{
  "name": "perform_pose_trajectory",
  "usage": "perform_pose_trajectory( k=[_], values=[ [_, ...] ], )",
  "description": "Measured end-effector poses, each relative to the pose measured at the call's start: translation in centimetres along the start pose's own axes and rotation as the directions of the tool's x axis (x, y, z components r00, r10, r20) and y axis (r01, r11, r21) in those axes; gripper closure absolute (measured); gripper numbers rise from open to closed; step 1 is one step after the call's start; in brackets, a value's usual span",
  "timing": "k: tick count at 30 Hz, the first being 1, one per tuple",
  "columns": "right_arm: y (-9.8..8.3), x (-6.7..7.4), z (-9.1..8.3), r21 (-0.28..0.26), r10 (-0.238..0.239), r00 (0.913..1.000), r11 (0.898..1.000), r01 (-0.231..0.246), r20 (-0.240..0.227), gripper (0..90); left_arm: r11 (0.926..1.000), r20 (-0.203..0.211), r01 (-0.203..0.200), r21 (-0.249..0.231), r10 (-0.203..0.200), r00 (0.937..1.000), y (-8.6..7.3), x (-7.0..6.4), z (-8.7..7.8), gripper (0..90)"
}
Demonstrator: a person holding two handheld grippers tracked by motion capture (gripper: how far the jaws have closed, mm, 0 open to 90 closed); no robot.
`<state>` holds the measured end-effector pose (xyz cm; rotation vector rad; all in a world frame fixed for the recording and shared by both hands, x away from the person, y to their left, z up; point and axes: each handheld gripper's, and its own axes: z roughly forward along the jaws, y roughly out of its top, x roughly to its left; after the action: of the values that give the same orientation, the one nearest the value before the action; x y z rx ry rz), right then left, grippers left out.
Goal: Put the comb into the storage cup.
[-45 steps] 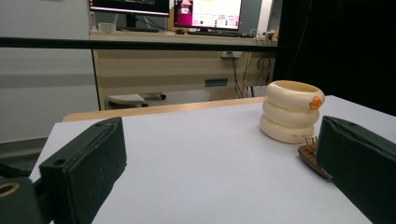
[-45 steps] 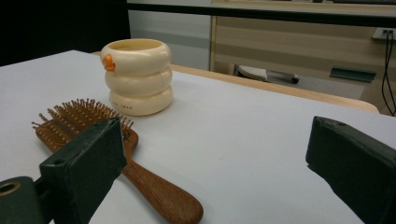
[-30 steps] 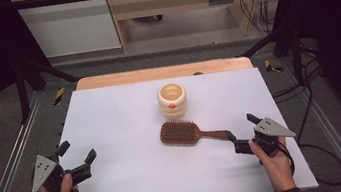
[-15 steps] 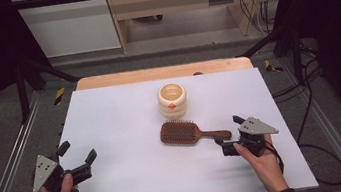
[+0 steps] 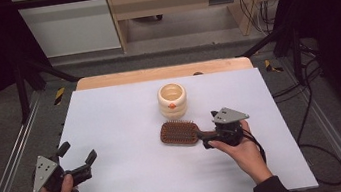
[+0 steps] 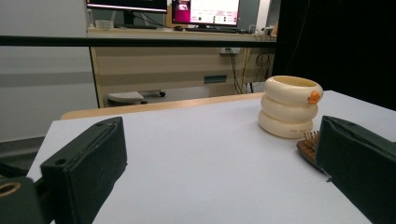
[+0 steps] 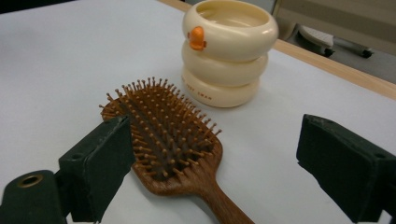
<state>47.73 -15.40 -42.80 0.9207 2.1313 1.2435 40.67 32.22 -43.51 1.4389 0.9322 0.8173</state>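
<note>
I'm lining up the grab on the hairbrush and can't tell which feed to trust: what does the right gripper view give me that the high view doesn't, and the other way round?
Right gripper view: the hairbrush bristles up, its handle running between the open jaws of the right gripper, pads clear of the wood.

High view: the left gripper open near the table's front left, and both hands.

Both: the brush and the cream ringed cup standing behind it.

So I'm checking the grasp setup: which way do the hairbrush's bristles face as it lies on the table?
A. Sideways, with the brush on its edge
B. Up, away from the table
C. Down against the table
B: in the right gripper view the wooden hairbrush lies flat with its bristles pointing up, its handle running between the open jaws of the right tool, near the cream ringed cup.
</note>
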Motion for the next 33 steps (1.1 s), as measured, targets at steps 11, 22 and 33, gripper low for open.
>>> perform_pose_trajectory(
  k=[11,22,33],
  values=[
    [2.0,0.5,2.9,0.094,-0.081,0.9967,0.992,0.081,-0.009,53.2,1.0,0.012,-0.002,-0.001,0.002,0.9999,0.0,-0.1,0.1,2.5],
    [1.3,-0.5,5.5,0.184,-0.062,0.9981,0.981,0.06,0.002,84.3,1.0,0.017,-0.002,0.0,0.002,0.9999,0.0,-0.2,0.1,2.7],
    [0.4,-2.4,7.4,0.267,0.004,0.9993,0.964,-0.014,0.038,90.0,1.0,0.02,-0.002,0.003,0.002,0.9998,0.0,-0.2,0.2,2.7]
  ],
)
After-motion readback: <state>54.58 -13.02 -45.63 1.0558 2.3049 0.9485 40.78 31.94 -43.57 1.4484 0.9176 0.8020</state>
